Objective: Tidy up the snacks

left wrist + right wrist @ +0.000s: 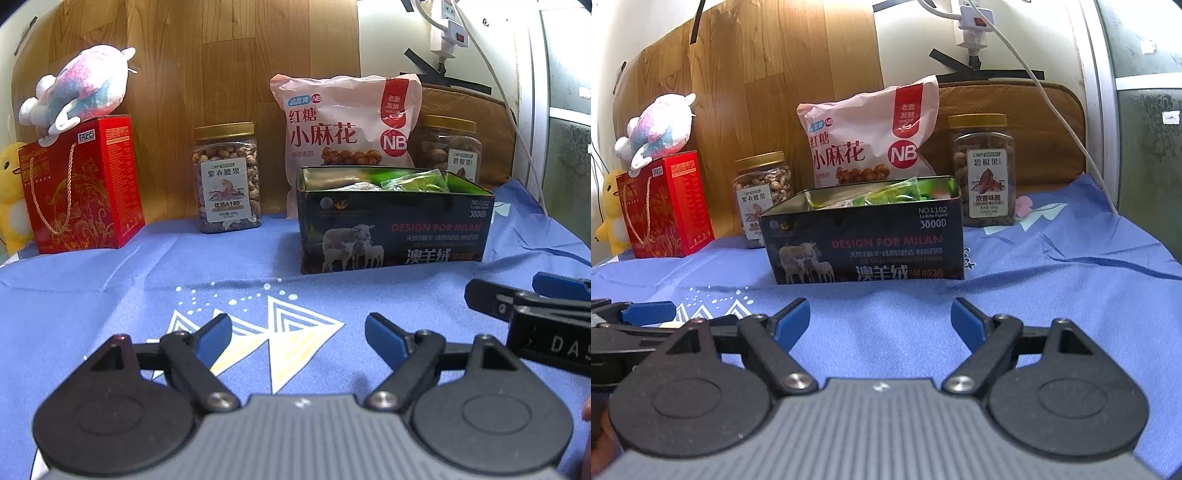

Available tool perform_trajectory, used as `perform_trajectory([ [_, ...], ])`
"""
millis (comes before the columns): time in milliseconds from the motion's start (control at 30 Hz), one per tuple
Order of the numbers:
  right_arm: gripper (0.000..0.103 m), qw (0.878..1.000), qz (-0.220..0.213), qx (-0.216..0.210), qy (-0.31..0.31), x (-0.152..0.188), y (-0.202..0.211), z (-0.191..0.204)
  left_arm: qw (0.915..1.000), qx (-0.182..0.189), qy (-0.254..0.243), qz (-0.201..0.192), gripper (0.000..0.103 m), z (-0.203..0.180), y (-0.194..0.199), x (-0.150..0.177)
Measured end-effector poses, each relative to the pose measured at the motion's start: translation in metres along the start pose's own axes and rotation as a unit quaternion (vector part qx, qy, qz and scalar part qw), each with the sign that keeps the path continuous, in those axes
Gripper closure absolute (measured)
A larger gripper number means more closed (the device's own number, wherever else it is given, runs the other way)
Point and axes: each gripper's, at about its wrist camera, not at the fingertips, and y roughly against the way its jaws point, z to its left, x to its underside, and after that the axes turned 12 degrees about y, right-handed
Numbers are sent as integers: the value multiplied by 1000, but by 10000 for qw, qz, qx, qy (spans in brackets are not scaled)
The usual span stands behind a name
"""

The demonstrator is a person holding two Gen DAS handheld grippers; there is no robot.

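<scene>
Both grippers hover low over the near part of a blue cloth [92, 266], jaws spread wide with nothing between the blue pads. The left gripper [298, 332] sits over a white-and-yellow triangle print [280, 332]; the right gripper [879, 321] is just beside it on its right, above plain cloth.

From left to right along the far edge of the cloth: a yellow plush toy [11, 192] at the far left edge, then a red gift box [85, 184] with a rope handle, a pink-and-blue plush [85, 85] lying on top of it. Next stands a clear nut jar [227, 177] with a gold lid, its label reading "A180" among Chinese characters. Right of centre is an open dark tin [391, 229], printed "DESIGN FOR MILAN", "NO.L102" and "3800D" with sheep pictured on the front; green snack packets [886, 194] lie inside it. A pink snack bag [347, 122] marked "NB" stands upright just behind the tin. At the right a second gold-lidded jar [984, 170], labelled "CNP", stands near the tin's far right corner.

Between the grippers and the tin the cloth lies bare and open. To the right the cloth rumples and drops away at its edge. A wood-grain panel [207, 55] closes off the far side, with a white power strip [973, 22] and cable on the wall at far right.
</scene>
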Motion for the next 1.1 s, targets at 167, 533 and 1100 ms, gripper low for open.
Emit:
perform_trajectory([
  [167,17,10000,-12,-14,-11,0,0,-1,10000,-43,-7,-1,20,0,1,0],
  [533,17,9990,-389,-98,-184,2,12,-6,9998,-204,-36,16,17,-2,-1,0],
  [1100,16,9981,-556,-68,-263,4,16,-9,9995,-306,-4,-66,3,-1,1,0],
])
